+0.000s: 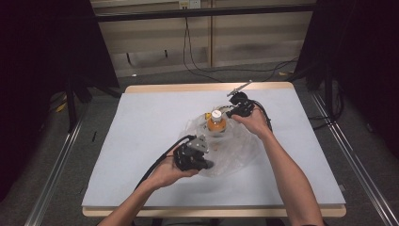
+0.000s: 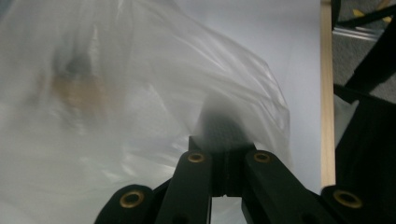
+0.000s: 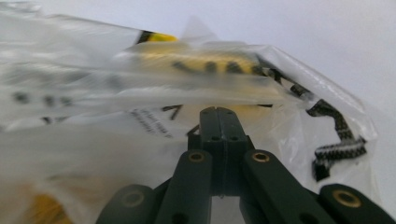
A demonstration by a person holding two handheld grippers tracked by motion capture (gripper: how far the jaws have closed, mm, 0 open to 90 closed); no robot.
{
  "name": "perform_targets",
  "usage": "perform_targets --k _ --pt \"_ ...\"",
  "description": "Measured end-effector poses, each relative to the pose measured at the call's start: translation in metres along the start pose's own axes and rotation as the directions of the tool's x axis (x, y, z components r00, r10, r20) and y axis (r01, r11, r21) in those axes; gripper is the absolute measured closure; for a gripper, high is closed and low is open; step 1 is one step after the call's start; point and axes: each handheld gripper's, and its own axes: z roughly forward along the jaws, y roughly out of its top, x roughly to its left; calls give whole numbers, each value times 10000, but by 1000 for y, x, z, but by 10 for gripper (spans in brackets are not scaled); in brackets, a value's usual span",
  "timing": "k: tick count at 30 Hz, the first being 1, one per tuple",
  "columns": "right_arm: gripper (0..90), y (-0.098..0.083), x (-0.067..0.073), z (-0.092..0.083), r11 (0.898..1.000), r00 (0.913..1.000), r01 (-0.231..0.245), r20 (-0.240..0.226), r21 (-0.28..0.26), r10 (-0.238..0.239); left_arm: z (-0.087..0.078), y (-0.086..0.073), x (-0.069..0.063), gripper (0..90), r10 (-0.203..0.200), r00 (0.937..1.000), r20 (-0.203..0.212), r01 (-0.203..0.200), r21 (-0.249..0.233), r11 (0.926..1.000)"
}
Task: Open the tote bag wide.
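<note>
A clear plastic bag (image 1: 229, 149) lies just right of centre on the pale surface (image 1: 141, 127), with an orange bottle (image 1: 216, 123) standing upright in it. The left gripper (image 1: 207, 164) has its fingers pinched on the bag's near edge, and the right gripper (image 1: 227, 113) is clamped on the far edge beside the bottle. Open surface spreads to the left and right, and cables (image 1: 226, 70) trail over the floor beyond the far edge.

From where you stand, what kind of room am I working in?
Probably a recording lab or studio: black curtains flank the table, metal floor rails run alongside it, and loose cables trail across grey carpet.
</note>
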Motion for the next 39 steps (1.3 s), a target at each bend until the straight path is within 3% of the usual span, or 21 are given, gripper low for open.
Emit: perform_targets --k 4,10,11,12,18,21,24,26,30,35,39 --pt "900 -3 7 -13 9995 9996 190 -202 -240 -195 -12 8 6 900 -16 9998 -216 9 -334 9994" --pt "900 2 14 -36 9949 9991 414 -53 -923 -421 -6 12 20 900 -144 9990 -427 148 78 9999" --pt "900 2 15 -41 9938 9991 423 7 -1031 -425 -5 12 21 900 -89 9988 -490 105 331 9994" --pt "900 1 16 -45 9937 9990 439 15 -1027 -440 -2 10 21 900 -102 9975 -693 135 472 9988" --pt "900 -26 19 -64 9964 9985 499 261 -680 -482 -3 3 29 900 -319 9954 -908 387 748 9964" --pt "900 -42 26 -76 9952 9977 675 -58 -708 -680 -5 1 33 900 -435 9939 -1010 513 756 9958" --pt "900 -54 44 -83 9938 9914 1021 -778 -446 -1054 -4 0 36 900 -499 9927 -1095 588 795 9951" --pt "900 -58 56 -82 9905 9872 1364 -806 -187 -1375 -1 -1 39 900 -608 9918 -1128 698 776 9945" --pt "900 -55 76 -67 9834 9750 1811 -1283 -139 -1814 7 -1 48 900 -775 9910 -1090 870 853 9926" --pt "900 -46 83 -31 9822 9682 1879 -1695 76 -1839 22 -5 59 900 -1052 9883 -1101 1180 1175 9860" --pt "900 -48 88 -15 9804 9644 1944 -1890 312 -1852 31 -8 62 900 -1046 9882 -1117 1204 1458 9820"
